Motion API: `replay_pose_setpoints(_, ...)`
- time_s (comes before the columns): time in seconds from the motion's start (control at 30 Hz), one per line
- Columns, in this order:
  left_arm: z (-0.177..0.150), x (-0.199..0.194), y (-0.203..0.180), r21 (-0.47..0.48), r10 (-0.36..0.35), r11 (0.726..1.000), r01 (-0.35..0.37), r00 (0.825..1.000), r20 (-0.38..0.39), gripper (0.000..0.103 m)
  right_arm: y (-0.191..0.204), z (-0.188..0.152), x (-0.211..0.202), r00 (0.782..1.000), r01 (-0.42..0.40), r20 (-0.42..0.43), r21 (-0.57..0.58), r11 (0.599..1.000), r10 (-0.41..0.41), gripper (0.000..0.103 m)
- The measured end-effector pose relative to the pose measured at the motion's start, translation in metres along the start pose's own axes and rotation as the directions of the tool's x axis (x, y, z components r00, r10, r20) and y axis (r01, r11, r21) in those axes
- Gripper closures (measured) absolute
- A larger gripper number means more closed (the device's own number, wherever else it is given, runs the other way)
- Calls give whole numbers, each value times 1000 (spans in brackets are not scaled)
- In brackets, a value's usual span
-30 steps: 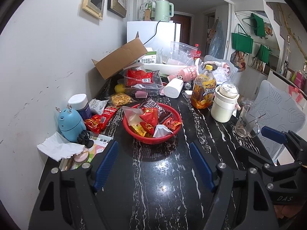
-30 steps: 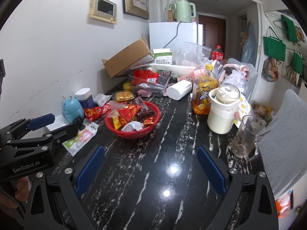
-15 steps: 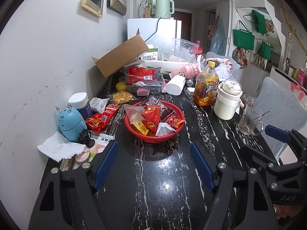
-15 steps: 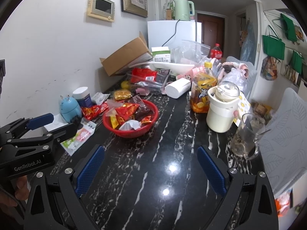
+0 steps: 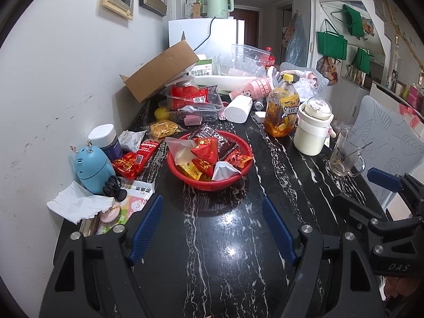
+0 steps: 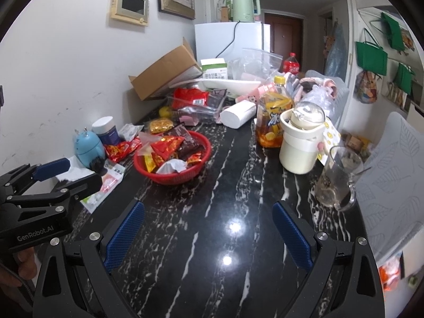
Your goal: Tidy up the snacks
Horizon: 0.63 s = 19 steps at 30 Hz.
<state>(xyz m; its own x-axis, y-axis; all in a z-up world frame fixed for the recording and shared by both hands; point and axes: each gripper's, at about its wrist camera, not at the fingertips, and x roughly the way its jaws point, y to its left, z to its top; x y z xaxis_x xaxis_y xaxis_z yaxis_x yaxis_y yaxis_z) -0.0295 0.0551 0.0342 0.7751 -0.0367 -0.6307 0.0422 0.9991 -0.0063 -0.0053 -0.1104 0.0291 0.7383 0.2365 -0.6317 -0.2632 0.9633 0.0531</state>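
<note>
Left wrist view: left gripper (image 5: 212, 228) and right gripper (image 6: 208, 232), blue textured pads spread, empty, above glossy black veined marble table (image 5: 228, 251); round red woven plastic basket (image 5: 209, 182) of crinkled foil snack packets (image 5: 205, 149) sits far centre

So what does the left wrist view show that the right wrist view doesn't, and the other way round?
Only the left wrist view shows the open left gripper head-on, with the crumpled white tissue fully visible.

Only the right wrist view shows the open right gripper head-on and the yellow smiley-print paper behind the cream jug.

Both show the red basket of snacks, the iced tea bottle, the glass mug and the blue gadget on the black marble table.
</note>
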Motion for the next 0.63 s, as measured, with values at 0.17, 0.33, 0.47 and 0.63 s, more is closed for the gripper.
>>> replay_pose_setpoints(0.17, -3, 3, -2, 9, -5, 1000, 5, 1000, -9, 27, 0, -3, 5, 1000, 5, -14, 9, 1000, -5, 5)
replay_pose_setpoints(0.33, -3, 7, -2, 13, -4, 1000, 5, 1000, -15, 27, 1, -6, 11, 1000, 1, -28, 11, 1000, -1, 5)
replay_pose_setpoints(0.47, -3, 9, -2, 13, 0, 1000, 0, 1000, -14, 27, 0, -6, 14, 999, 0, -34, 16, 1000, 1, 5)
replay_pose_setpoints(0.63, -3, 13, -1, 2, -10, 1000, 10, 1000, -21, 27, 0, -5, 18, 999, 3, -38, 16, 1000, -2, 5)
